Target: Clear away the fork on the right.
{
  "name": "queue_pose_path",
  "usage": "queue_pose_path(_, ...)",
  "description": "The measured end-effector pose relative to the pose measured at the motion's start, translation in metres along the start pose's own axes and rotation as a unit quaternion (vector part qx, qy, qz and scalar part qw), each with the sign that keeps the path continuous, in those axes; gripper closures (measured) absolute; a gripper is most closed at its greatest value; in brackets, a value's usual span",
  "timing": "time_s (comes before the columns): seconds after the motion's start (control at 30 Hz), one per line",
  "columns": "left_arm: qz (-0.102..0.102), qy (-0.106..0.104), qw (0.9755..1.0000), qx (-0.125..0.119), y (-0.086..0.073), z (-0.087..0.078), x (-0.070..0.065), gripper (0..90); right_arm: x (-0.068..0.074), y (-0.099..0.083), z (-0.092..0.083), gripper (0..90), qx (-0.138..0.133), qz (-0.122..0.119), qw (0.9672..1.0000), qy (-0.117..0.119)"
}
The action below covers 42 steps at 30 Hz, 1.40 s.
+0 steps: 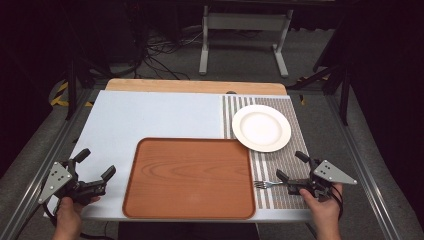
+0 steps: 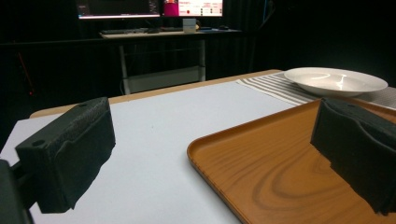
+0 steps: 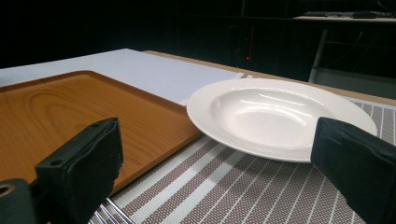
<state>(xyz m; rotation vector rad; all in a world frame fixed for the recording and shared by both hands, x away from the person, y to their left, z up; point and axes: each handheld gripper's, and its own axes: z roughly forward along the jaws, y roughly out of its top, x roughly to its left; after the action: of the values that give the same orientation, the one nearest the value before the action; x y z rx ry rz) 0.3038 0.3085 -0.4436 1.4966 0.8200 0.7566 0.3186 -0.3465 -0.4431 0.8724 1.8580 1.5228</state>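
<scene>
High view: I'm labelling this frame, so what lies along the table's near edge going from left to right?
Left gripper, open → wooden tray → fork on the striped placemat → right gripper, open, right beside the fork's handle.

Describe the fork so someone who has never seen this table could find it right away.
Start at the big wooden tray, then look just off its right edge onto the striped placemat. The fork lies there near the table's front edge, tines toward the tray, below the white plate. It is the one small metal thing, beside the right claw.
</scene>
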Motion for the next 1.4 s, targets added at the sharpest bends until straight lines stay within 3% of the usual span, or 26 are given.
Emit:
queue_pose_path(0.43, 0.002, -0.003, 1.0000, 0.005, 0.001, 0.002, 0.000, 0.4, -0.001, 0.000, -0.002, 2.6, -0.011, 0.005, 0.9999, 0.007)
queue_pose_path(0.5, 0.001, -0.003, 1.0000, 0.005, 0.001, 0.001, 0.000, 0.4, -0.001, 0.000, -0.002, 2.4, -0.022, 0.014, 0.9996, 0.013)
queue_pose_path(0.57, 0.001, -0.001, 1.0000, 0.005, 0.001, 0.000, 0.000, 0.4, -0.001, 0.001, -0.001, 2.1, -0.037, 0.041, 0.9982, 0.021)
queue_pose_path(0.67, 0.002, 0.002, 1.0000, 0.005, 0.002, -0.001, 0.002, 0.4, -0.001, 0.006, 0.000, 2.2, -0.037, 0.038, 0.9984, 0.020)
queue_pose_path(0.83, 0.002, 0.007, 0.9999, 0.009, 0.002, -0.001, 0.002, 0.5, 0.000, 0.018, 0.000, 2.8, -0.014, 0.022, 0.9994, 0.025)
queue_pose_path(0.87, 0.002, 0.007, 1.0000, 0.005, 0.003, -0.002, 0.001, 0.4, -0.001, 0.021, 0.001, 3.1, 0.011, 0.013, 0.9995, 0.027)
queue_pose_path(0.9, 0.002, 0.007, 1.0000, 0.005, 0.003, -0.002, 0.001, 0.4, -0.001, 0.021, 0.001, 3.1, 0.011, 0.013, 0.9995, 0.027)
queue_pose_path(1.0, 0.005, 0.007, 0.9999, 0.008, 0.004, -0.003, 0.002, 0.5, -0.002, 0.028, 0.005, 4.1, 0.048, -0.004, 0.9982, 0.035)
queue_pose_path(1.07, 0.001, 0.009, 1.0000, 0.005, 0.003, -0.003, 0.001, 0.4, -0.001, 0.034, 0.007, 5.4, 0.068, -0.020, 0.9965, 0.043)
queue_pose_path(1.1, 0.002, 0.009, 0.9999, 0.004, 0.004, -0.003, 0.002, 0.4, -0.001, 0.039, 0.009, 6.2, 0.094, -0.038, 0.9937, 0.047)
queue_pose_path(1.17, 0.002, 0.009, 0.9999, 0.007, 0.003, -0.004, 0.001, 0.5, -0.001, 0.040, 0.010, 6.4, 0.102, -0.041, 0.9927, 0.050)
queue_pose_path(1.3, 0.003, 0.008, 0.9999, 0.008, 0.004, -0.004, 0.001, 0.5, -0.003, 0.047, 0.017, 7.1, 0.154, -0.061, 0.9844, 0.061)
queue_pose_path(1.4, 0.004, 0.008, 0.9999, 0.008, 0.004, -0.004, 0.000, 0.4, -0.002, 0.053, 0.021, 8.0, 0.191, -0.085, 0.9755, 0.070)
